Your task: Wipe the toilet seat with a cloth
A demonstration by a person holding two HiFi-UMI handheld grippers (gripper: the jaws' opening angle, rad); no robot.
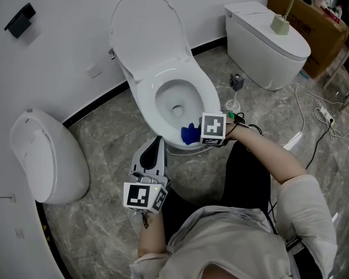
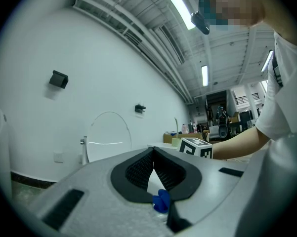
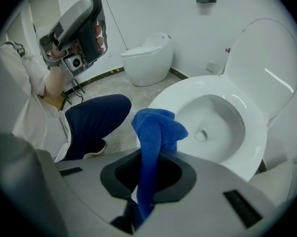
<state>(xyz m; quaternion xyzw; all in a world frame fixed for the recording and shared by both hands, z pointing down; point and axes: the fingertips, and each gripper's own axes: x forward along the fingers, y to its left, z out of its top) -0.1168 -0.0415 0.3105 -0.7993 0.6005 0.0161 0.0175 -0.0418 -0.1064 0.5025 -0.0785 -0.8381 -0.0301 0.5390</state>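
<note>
We see the right gripper (image 1: pixel 198 133), its jaws pinching the blue cloth (image 1: pixel 189 133), at the front rim of the toilet seat (image 1: pixel 145 100); the left gripper (image 1: pixel 156 146) (jaws pressed together, empty) hovers nearby.

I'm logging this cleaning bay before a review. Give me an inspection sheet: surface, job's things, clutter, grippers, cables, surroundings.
Surface: grey marbled floor, no spills seen.
Job's things: toilet with its lid raised; blue cloth at the front of the rim.
Clutter: small dark object on the floor beside the toilet; cardboard box in the far corner.
Grippers: right gripper shut on the blue cloth; left gripper shut and empty, held off the toilet.
Cables: white power strip with cords trailing over the floor.
Surroundings: second toilet, white fixture by the wall, black wall bracket.
</note>
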